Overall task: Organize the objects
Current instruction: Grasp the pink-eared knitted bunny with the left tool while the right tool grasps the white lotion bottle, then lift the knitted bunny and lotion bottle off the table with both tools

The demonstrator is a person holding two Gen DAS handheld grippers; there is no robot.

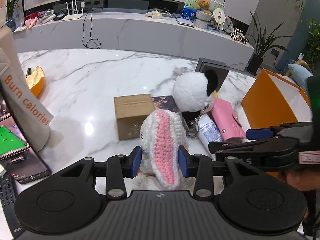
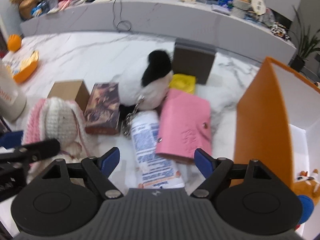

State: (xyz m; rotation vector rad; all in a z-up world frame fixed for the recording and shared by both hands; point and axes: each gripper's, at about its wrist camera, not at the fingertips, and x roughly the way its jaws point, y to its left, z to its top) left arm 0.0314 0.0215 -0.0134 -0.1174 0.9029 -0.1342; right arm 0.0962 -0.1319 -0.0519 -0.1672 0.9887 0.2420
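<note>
My left gripper (image 1: 160,160) is shut on a white crocheted bunny (image 1: 162,138) with pink ears; both blue pads press its sides above the marble table (image 1: 90,76). The bunny (image 2: 60,120) also shows at the left of the right wrist view. My right gripper (image 2: 157,159) stands open over a lying white bottle (image 2: 152,146) and the near end of a pink wallet (image 2: 186,124), touching neither. Behind them lie a panda plush (image 2: 148,88), a dark printed box (image 2: 104,108) and a cardboard box (image 2: 68,90). An orange box (image 2: 260,120) stands right, with a fox plush (image 2: 308,184) inside.
A tall pale bottle (image 1: 24,104) lettered "Burn calories", a phone (image 1: 26,164) and a remote (image 1: 8,196) crowd the left edge. An orange bowl (image 1: 37,82) sits far left. A dark grey box (image 2: 194,62) and a yellow packet (image 2: 183,82) lie behind the panda.
</note>
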